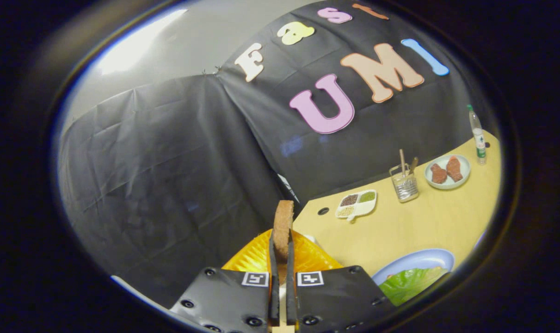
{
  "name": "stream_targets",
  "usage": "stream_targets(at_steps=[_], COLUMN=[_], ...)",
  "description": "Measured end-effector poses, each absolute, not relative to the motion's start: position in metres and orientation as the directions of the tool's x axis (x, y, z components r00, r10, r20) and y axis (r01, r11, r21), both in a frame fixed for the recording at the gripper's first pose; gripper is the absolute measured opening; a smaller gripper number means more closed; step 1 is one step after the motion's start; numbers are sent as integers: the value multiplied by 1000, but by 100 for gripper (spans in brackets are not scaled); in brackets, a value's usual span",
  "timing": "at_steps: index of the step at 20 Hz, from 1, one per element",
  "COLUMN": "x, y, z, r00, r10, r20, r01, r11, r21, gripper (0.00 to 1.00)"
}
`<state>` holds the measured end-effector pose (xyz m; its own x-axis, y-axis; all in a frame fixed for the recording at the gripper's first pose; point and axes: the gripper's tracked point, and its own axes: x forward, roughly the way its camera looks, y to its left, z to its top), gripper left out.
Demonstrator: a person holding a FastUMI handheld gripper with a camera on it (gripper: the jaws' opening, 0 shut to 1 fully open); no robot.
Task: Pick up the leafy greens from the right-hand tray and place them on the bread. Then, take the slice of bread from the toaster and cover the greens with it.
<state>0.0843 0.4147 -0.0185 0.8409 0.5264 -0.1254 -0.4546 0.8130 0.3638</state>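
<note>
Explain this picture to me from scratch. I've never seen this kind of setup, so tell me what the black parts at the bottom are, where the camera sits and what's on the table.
The camera rides on a hand-held gripper and looks forward along its two black fingers. They are shut on a slice of bread, held on edge above an orange thing that looks like the toaster. To the right lies a wooden table. On it: a blue plate with leafy greens, a small divided dish, a wire utensil holder, a plate of two brown pieces and a bottle.

Black tool [282,259], screws, square markers
</note>
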Motion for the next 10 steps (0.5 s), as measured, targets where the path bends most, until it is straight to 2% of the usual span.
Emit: stream_targets(at_steps=[5, 10], x=[64, 52], y=[361, 292], z=[-11, -34], r00=[853, 889], r10=[519, 458], r20=[-55, -16], r01=[-443, -368], r11=[776, 733], r21=[450, 571], gripper=[8, 8])
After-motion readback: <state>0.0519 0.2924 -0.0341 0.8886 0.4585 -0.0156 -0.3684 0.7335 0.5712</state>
